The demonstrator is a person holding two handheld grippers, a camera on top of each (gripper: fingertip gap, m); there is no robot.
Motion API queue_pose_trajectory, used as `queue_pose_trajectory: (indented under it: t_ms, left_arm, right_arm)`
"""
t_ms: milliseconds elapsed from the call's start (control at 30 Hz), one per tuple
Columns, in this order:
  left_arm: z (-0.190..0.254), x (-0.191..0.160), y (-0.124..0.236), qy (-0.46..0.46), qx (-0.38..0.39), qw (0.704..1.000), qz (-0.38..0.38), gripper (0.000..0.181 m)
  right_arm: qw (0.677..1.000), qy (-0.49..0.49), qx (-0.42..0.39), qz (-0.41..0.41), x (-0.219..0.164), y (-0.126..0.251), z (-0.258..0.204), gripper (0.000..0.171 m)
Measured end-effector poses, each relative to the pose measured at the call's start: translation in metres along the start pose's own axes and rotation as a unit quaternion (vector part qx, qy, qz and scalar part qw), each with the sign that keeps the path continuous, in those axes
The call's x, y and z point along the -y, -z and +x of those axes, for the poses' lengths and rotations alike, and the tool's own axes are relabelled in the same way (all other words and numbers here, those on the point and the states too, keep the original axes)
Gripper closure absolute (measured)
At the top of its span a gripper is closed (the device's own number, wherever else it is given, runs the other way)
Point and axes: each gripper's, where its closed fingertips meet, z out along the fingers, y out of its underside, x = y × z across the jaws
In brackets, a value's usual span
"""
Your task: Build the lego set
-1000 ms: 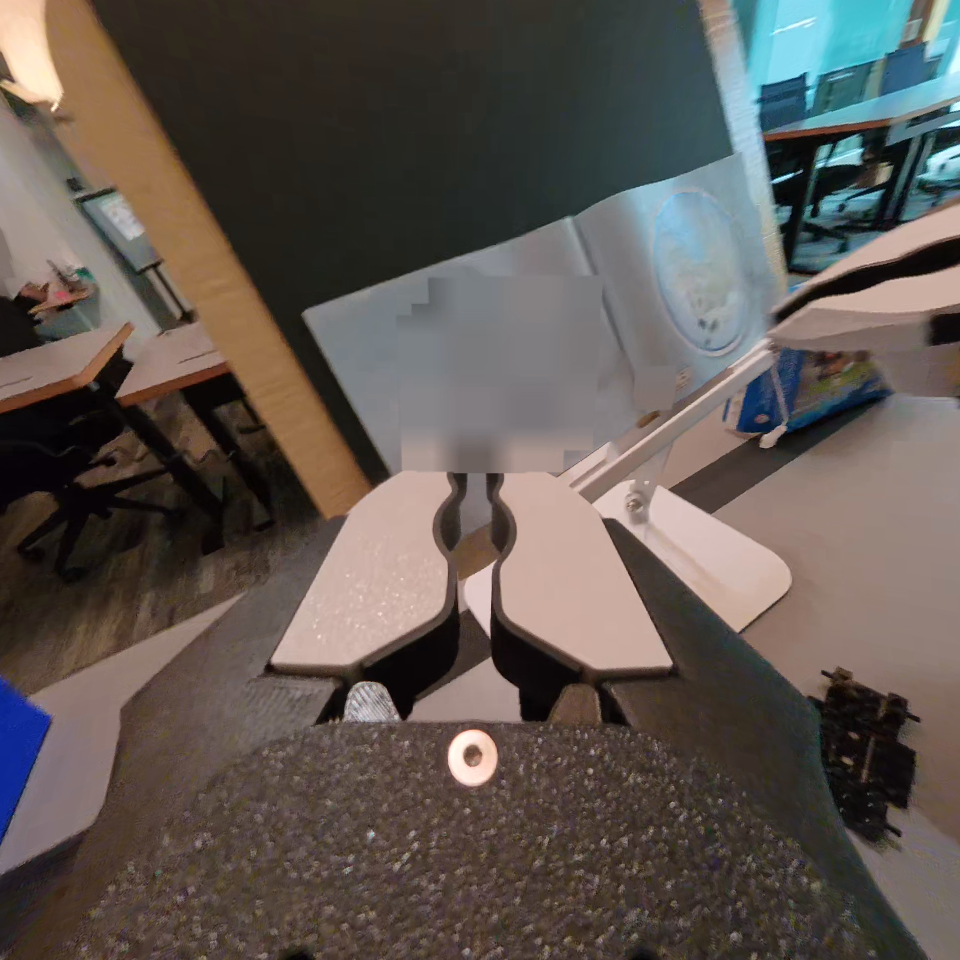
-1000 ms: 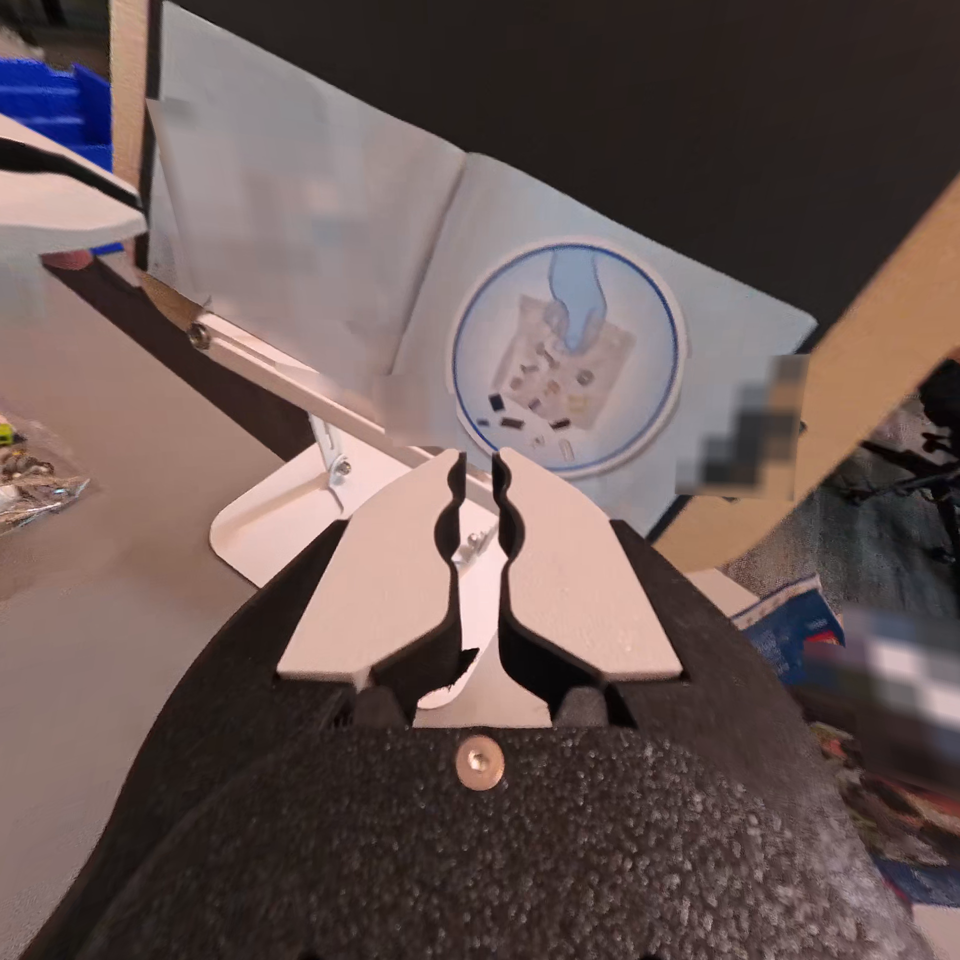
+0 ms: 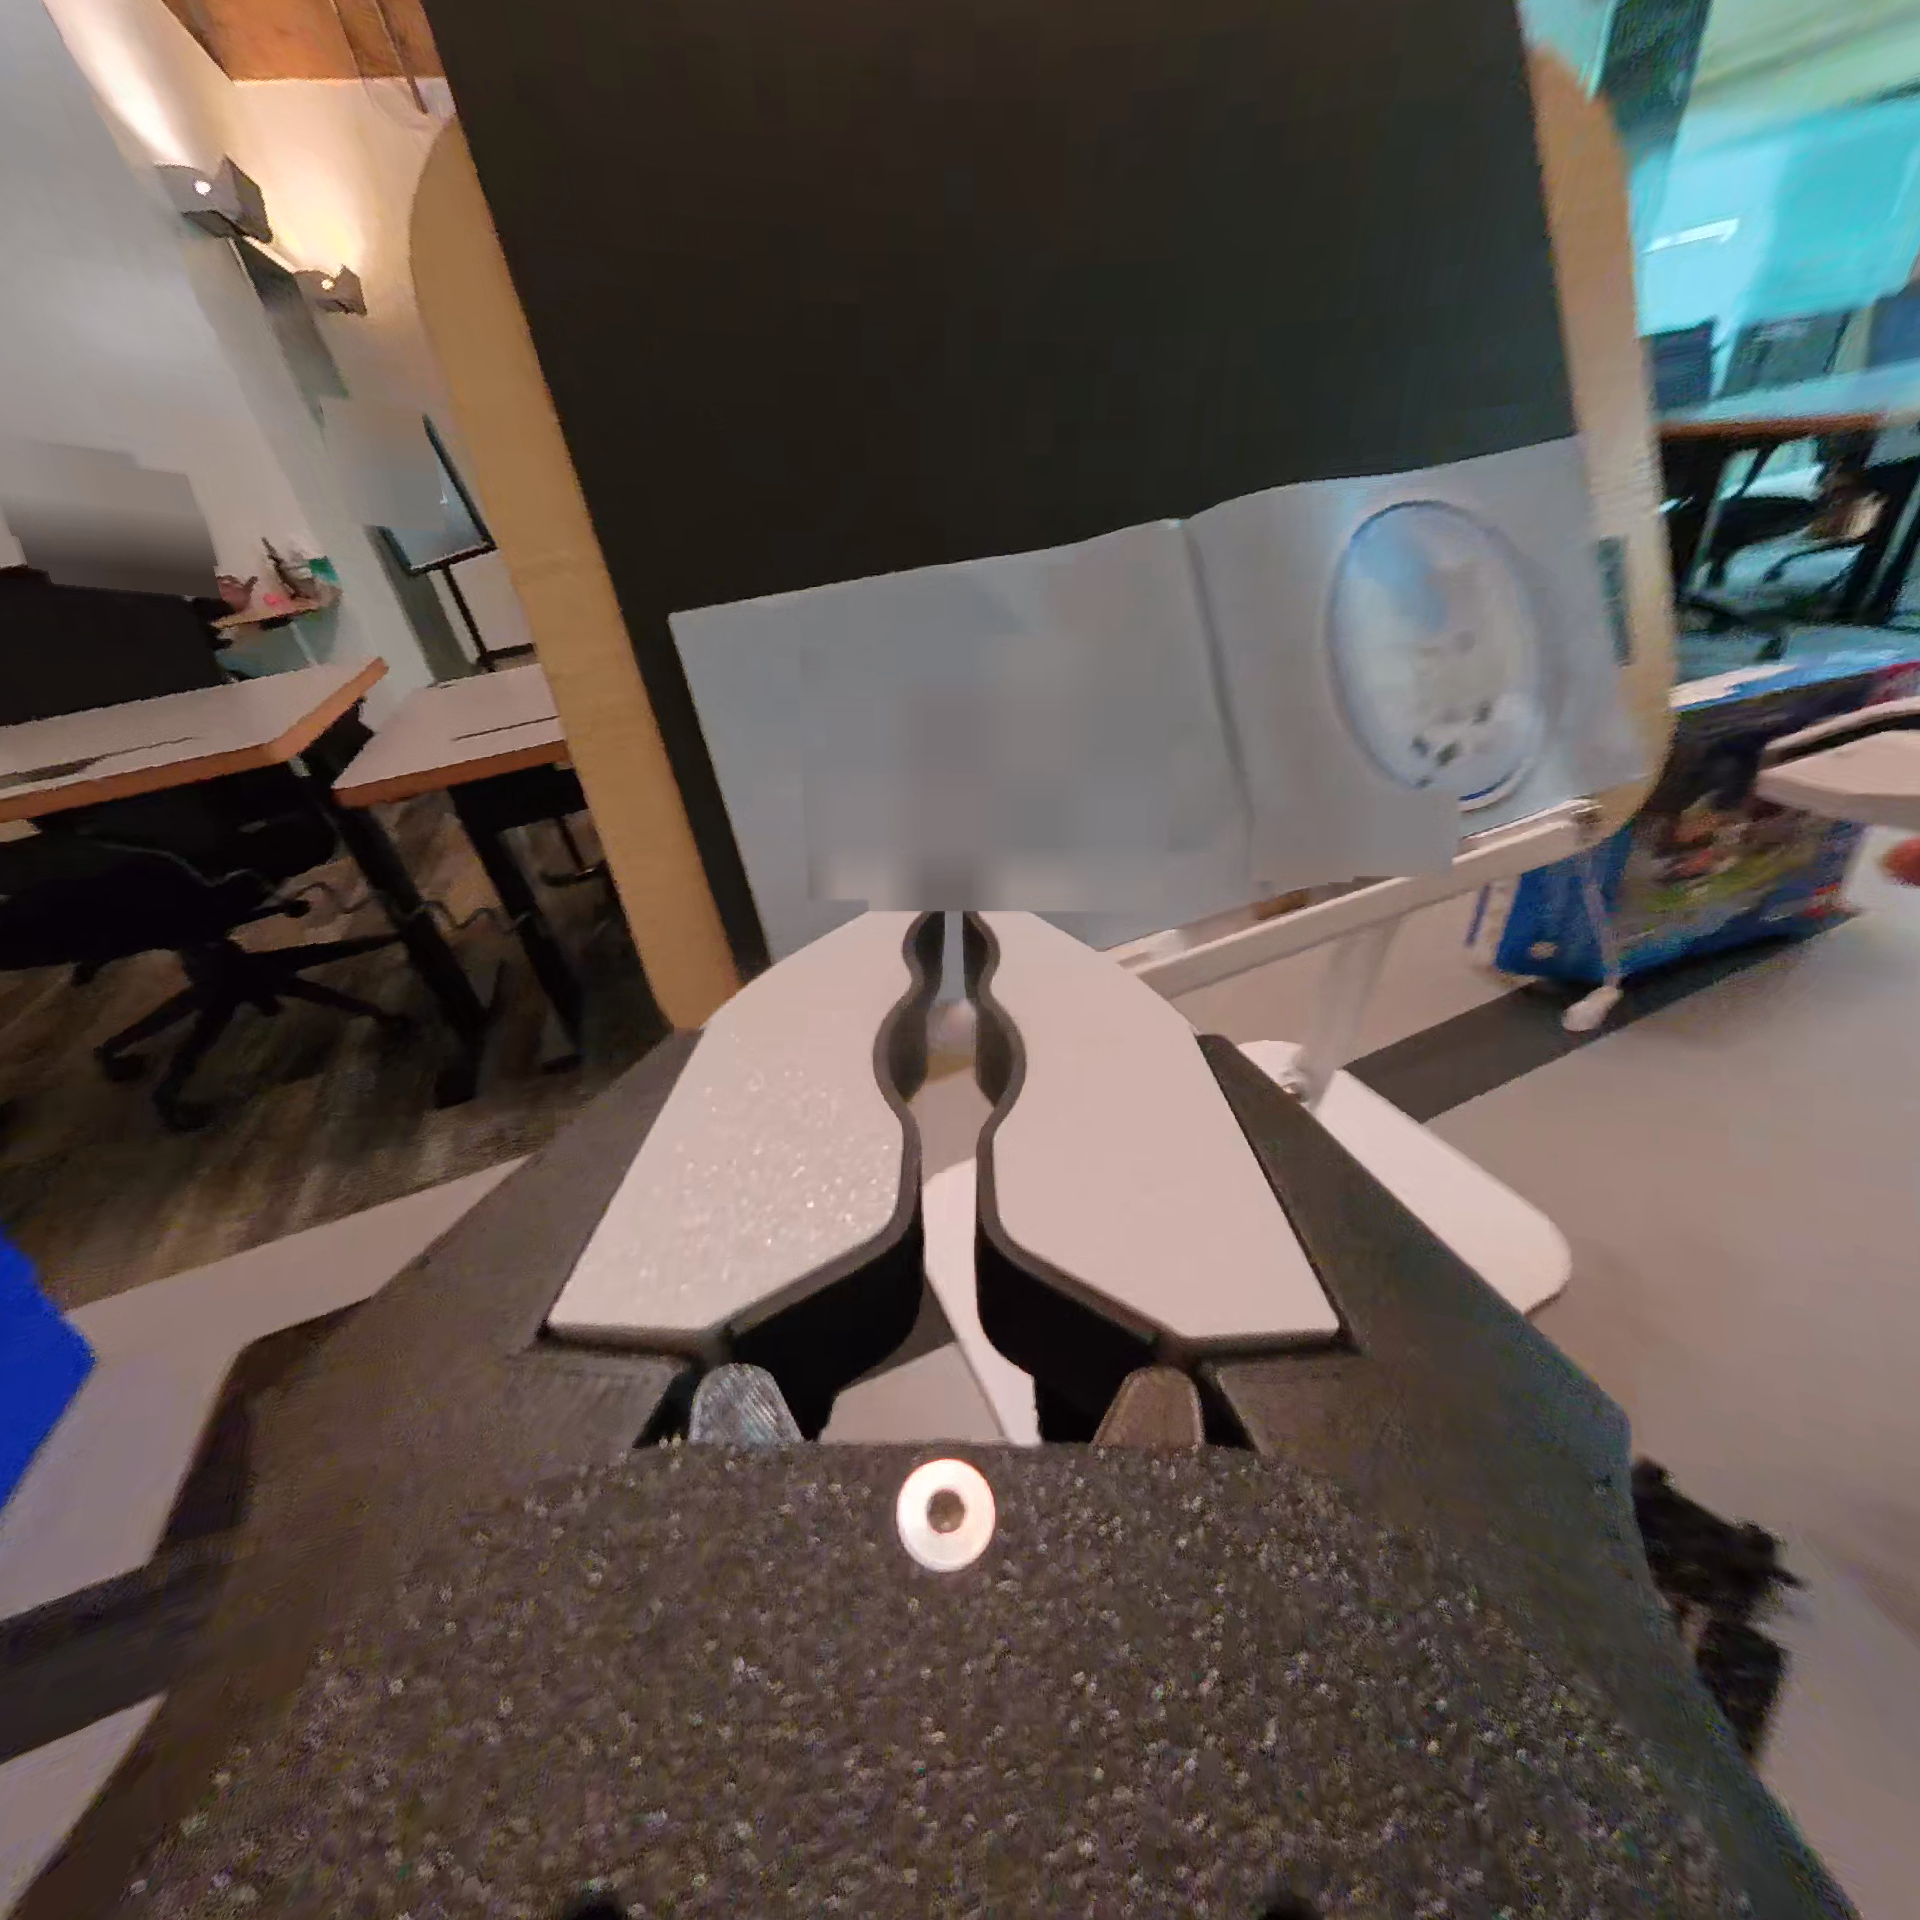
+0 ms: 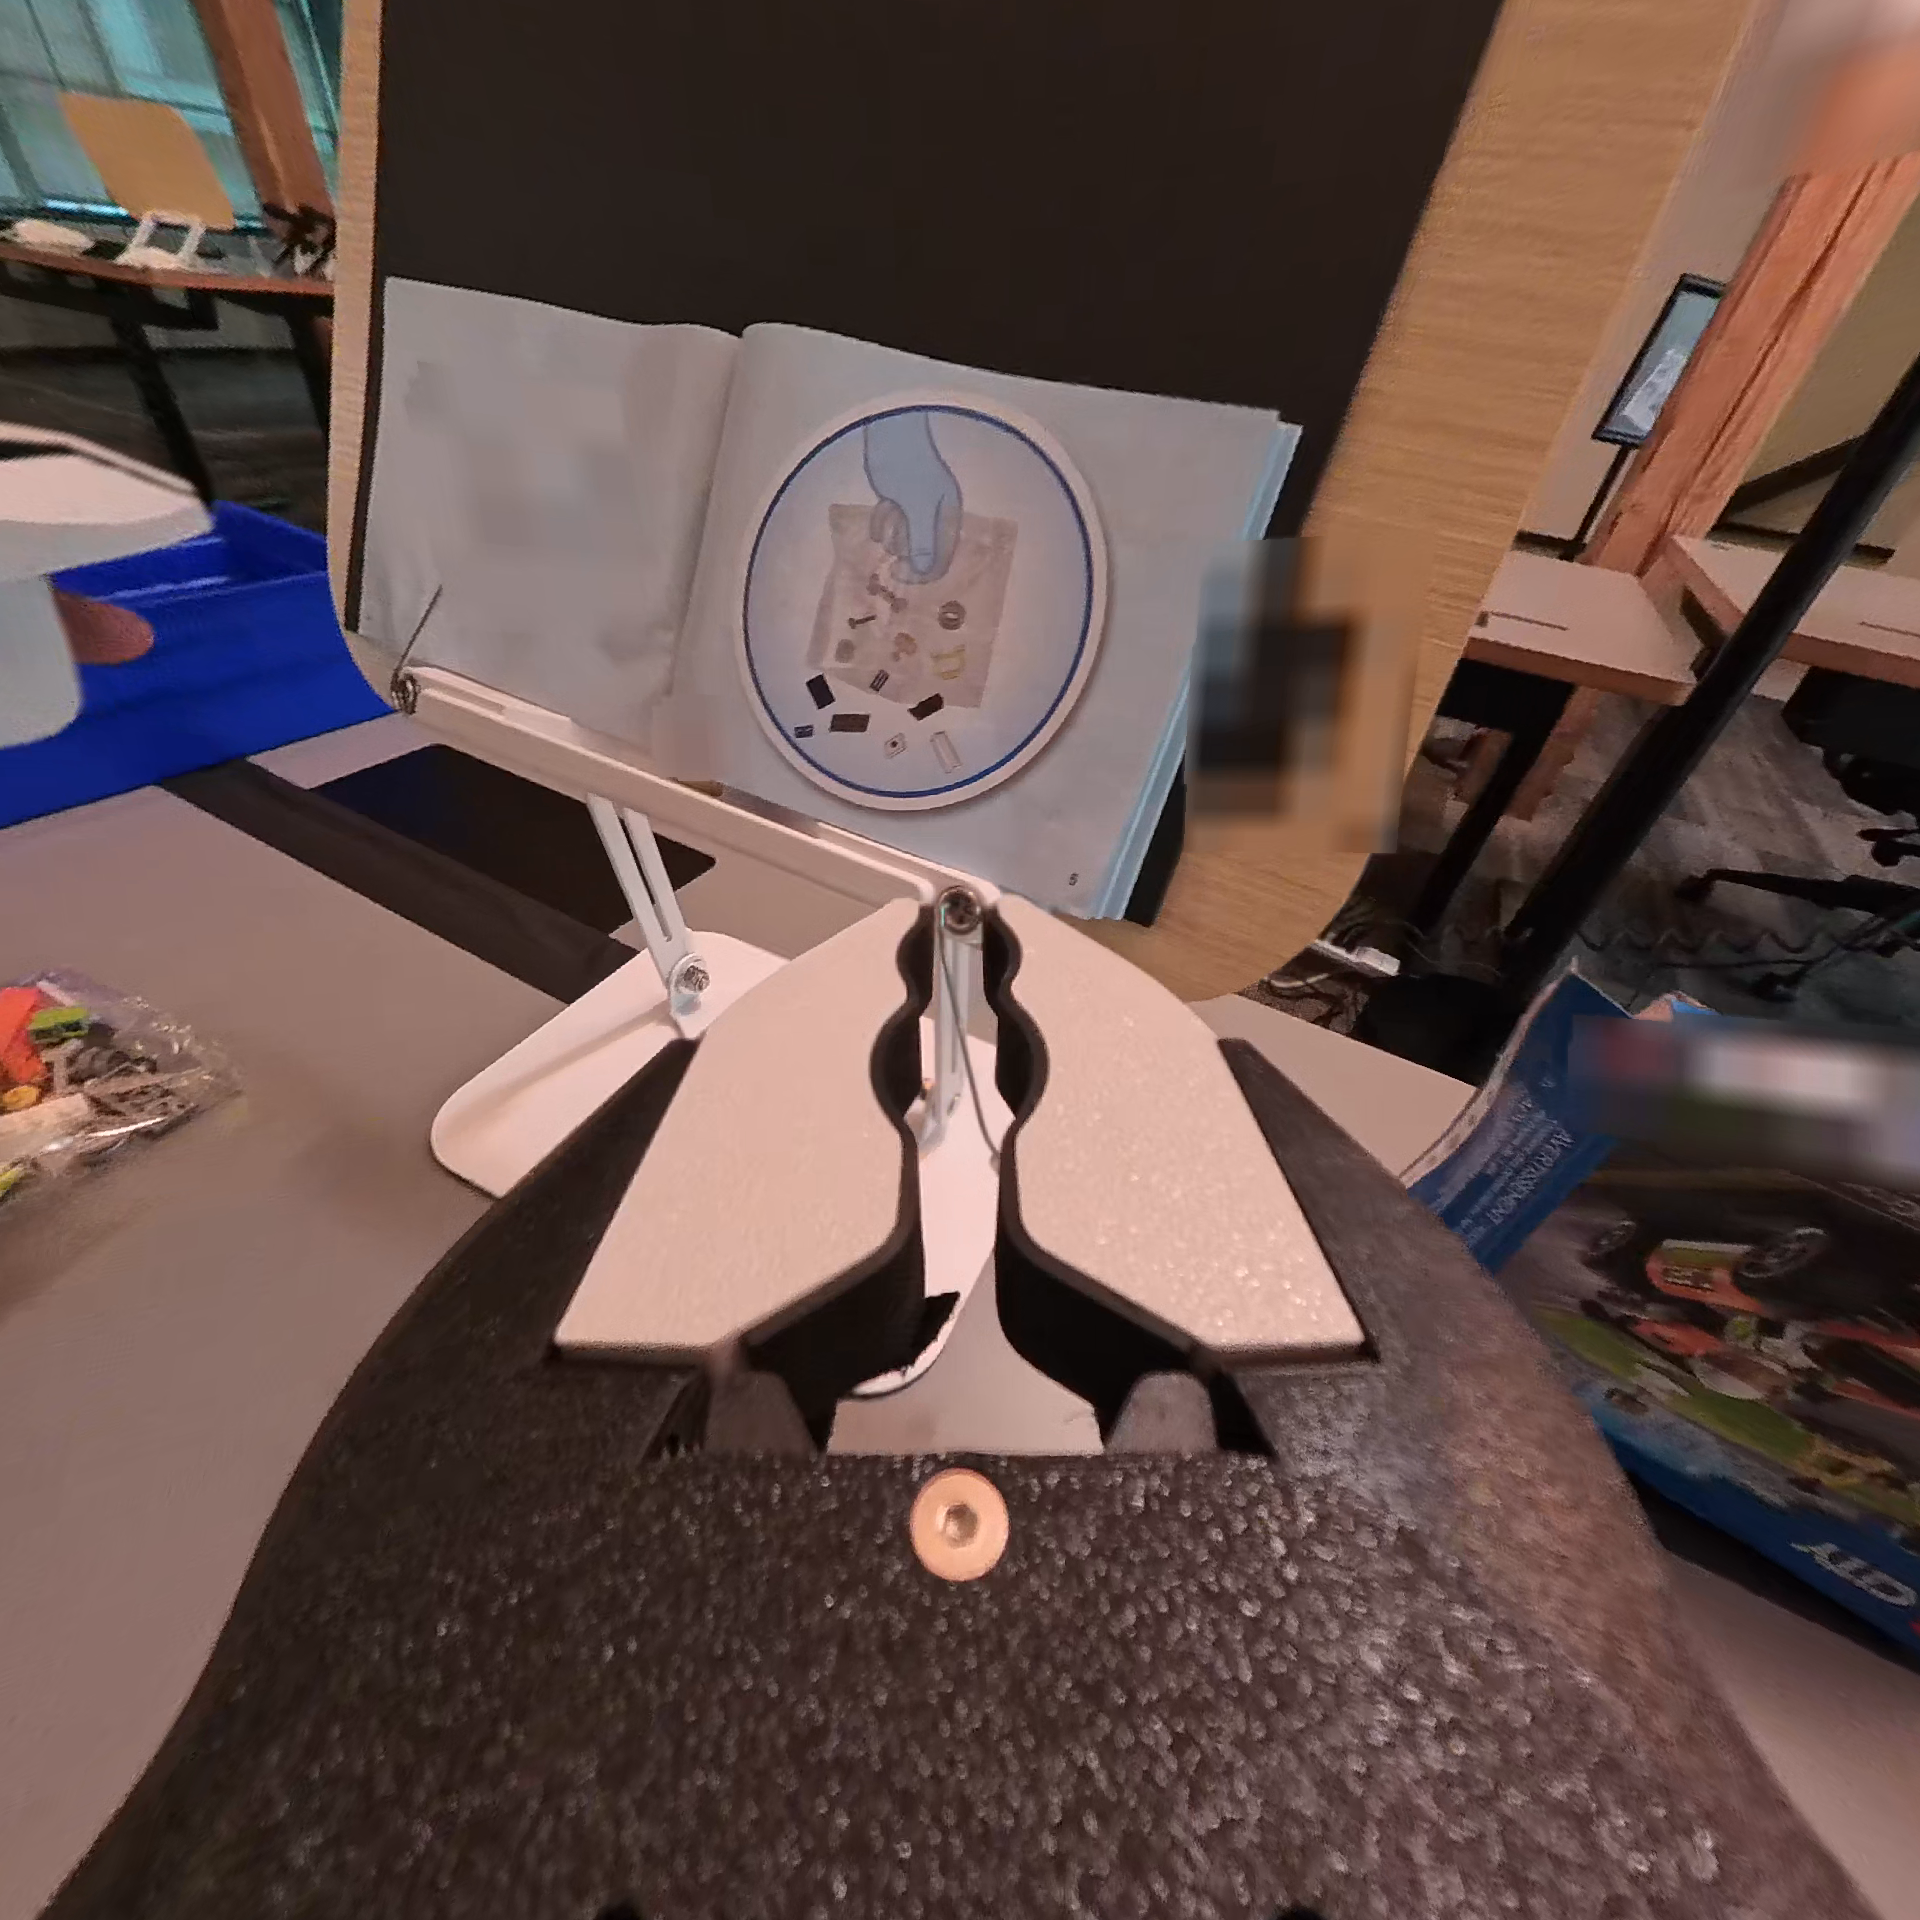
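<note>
Left wrist view first: the left gripper (image 3: 948, 940) floats at centre frame, its white fingers nearly together with nothing between them, aimed at the pale-blue open instruction booklet (image 3: 1143, 707) propped on a white metal stand (image 3: 1403, 1174) so its pages face the builder. A dark lump of black lego pieces (image 3: 1714, 1600) sits blurred at lower right. Over to the right wrist view: the right gripper (image 4: 951, 935) is likewise narrowly parted and empty (no brick yet), with the clear bag of loose coloured lego parts (image 4: 94, 1070) at left and the blue lego box (image 4: 1714, 1299) at right, both within reach.
</note>
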Motion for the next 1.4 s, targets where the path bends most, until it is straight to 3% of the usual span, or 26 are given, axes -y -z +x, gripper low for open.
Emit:
queue_pose_trajectory:
  t_ms: [167, 333, 467, 533, 633, 667, 733, 767, 933, 1100, 1200, 1400]
  left_arm:
    - [0.027, -0.006, 0.007, 0.026, -0.030, 0.999, 0.009, 0.175]
    - [0.054, -0.015, 0.005, -0.061, -0.037, 0.997, 0.017, 0.171]
    - [0.072, -0.010, 0.008, -0.041, -0.055, 0.997, 0.036, 0.171]
    - [0.082, -0.014, 0.008, -0.045, -0.068, 0.996, 0.027, 0.164]
    - [0.091, -0.021, 0.006, -0.021, -0.091, 0.996, 0.008, 0.138]
    - [0.094, -0.024, 0.005, -0.014, -0.100, 0.995, 0.002, 0.137]
    - [0.096, -0.018, 0.010, -0.018, -0.112, 0.993, 0.022, 0.181]
    - [0.095, -0.018, 0.011, -0.019, -0.109, 0.994, 0.013, 0.181]
    - [0.078, 0.006, 0.023, -0.042, -0.109, 0.993, 0.020, 0.181]
    - [0.013, 0.041, 0.062, -0.055, -0.102, 0.993, -0.016, 0.181]
    - [-0.039, -0.003, 0.085, -0.080, -0.084, 0.987, -0.114, 0.171]
    - [-0.125, -0.167, 0.142, 0.004, -0.038, 0.945, -0.324, 0.138]
  right_arm:
    - [1.000, 0.012, -0.015, -0.004, -0.004, -0.001, 0.004, 0.161]
    - [0.998, 0.041, -0.033, -0.017, -0.014, -0.003, 0.008, 0.158]
    - [0.998, 0.052, -0.032, 0.002, -0.005, -0.002, 0.001, 0.146]
    - [0.998, 0.055, -0.022, 0.009, -0.001, -0.001, -0.007, 0.135]
    - [0.998, 0.058, -0.015, 0.013, 0.001, -0.003, -0.015, 0.124]
    - [0.998, 0.056, -0.007, 0.014, 0.001, -0.003, -0.020, 0.126]
    - [0.997, 0.063, 0.026, 0.030, 0.006, 0.001, -0.034, 0.164]
    - [0.996, 0.072, 0.040, 0.035, 0.009, 0.004, -0.042, 0.171]
    - [0.991, 0.096, 0.076, 0.050, 0.024, 0.013, -0.069, 0.171]
    - [0.985, 0.111, 0.117, 0.054, 0.043, 0.027, -0.103, 0.171]
    - [0.978, 0.137, 0.157, 0.029, 0.038, 0.031, -0.129, 0.171]
    - [0.956, 0.170, 0.236, -0.045, -0.011, 0.017, -0.182, 0.171]
